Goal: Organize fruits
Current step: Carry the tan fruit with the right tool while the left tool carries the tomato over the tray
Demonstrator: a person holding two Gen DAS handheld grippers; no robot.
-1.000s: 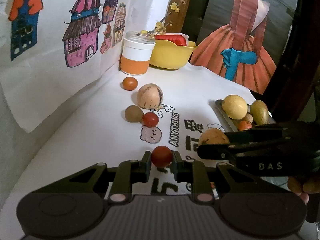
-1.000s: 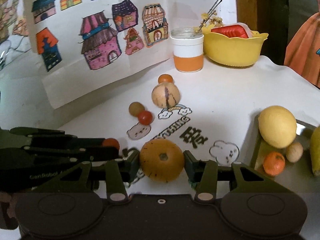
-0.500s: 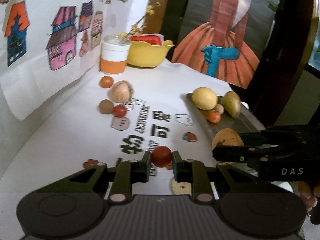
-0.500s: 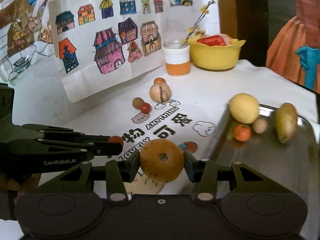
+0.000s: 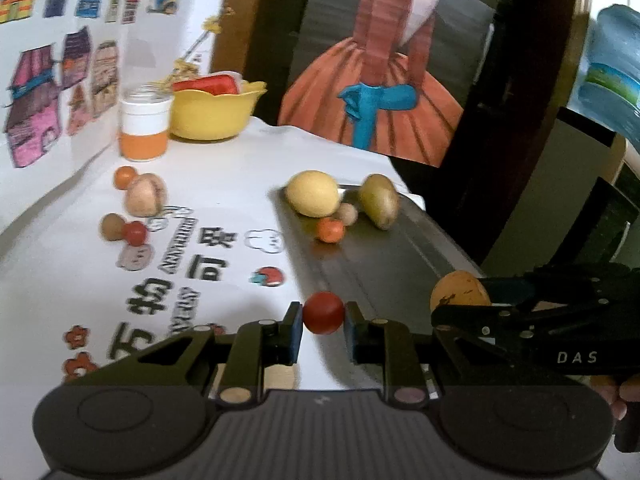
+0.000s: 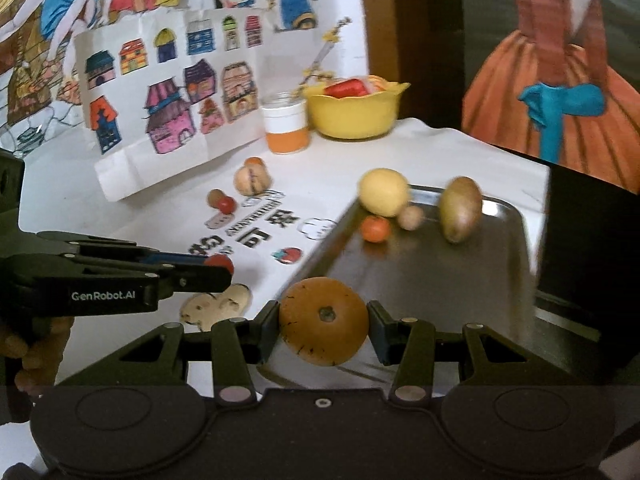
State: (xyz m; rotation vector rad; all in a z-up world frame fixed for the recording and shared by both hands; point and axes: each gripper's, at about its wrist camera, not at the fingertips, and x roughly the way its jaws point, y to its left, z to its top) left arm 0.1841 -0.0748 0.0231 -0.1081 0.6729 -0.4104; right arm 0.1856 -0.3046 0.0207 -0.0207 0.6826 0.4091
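Observation:
My left gripper (image 5: pixel 323 326) is shut on a small red fruit (image 5: pixel 323 312), held above the near left edge of the dark metal tray (image 5: pixel 392 264). My right gripper (image 6: pixel 323 326) is shut on a speckled orange fruit (image 6: pixel 323 320) over the tray's near end (image 6: pixel 420 280). On the tray's far end lie a yellow lemon (image 6: pixel 383 192), a small orange (image 6: pixel 375 229), a tan ball fruit (image 6: pixel 411 217) and a green-brown oblong fruit (image 6: pixel 460 208). Several fruits stay on the white cloth: a peach-like fruit (image 5: pixel 145 199), a small orange fruit (image 5: pixel 125 177), a brown one (image 5: pixel 111 226) and a red one (image 5: pixel 134 233).
A white and orange jar (image 5: pixel 145 126) and a yellow bowl (image 5: pixel 214 114) stand at the back of the table. Paper drawings of houses (image 6: pixel 168 116) lean on the wall at the left. The table's right edge drops off past the tray, beside a dark wooden frame (image 5: pixel 512 120).
Both grippers have pulled back and swung right with their fruits still held, so the tray now lies straight ahead of them. The fruits on the cloth have not moved.

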